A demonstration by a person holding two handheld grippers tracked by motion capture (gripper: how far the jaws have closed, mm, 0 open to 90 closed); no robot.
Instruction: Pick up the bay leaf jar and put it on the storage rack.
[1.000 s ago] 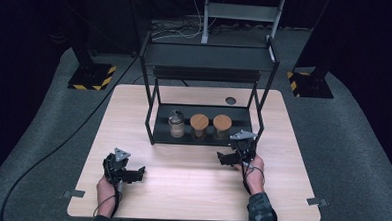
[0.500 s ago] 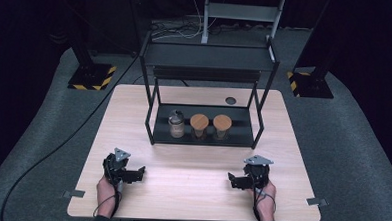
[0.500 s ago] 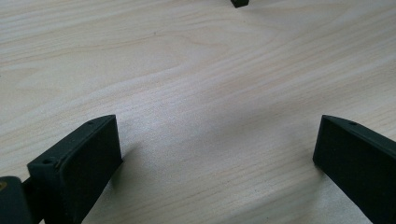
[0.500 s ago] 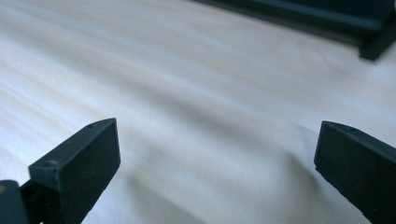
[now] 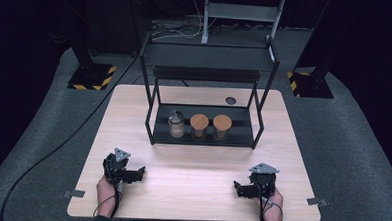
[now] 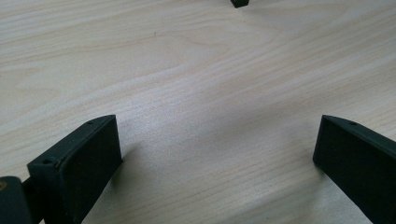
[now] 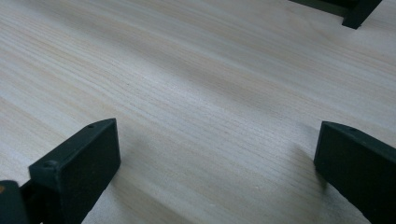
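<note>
Pale wooden table [image 5: 197, 155] (black rack [image 5: 208, 81] at back) on grey carpet [image 5: 348, 132]

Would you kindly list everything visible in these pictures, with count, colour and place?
Table: one, light wood, centre.
Shelf rack: one, black metal, on the table's far half.
Jar with metal lid: one, clear, left on the rack's bottom shelf.
Jars with wooden lids: two, beside it, middle and right.
Grommet hole: one, dark, behind the rack.
Floor stands: two, black with yellow stripes, left and right.
Left gripper: black, open, near-left edge.
Right gripper: black, open, near-right edge.
</note>
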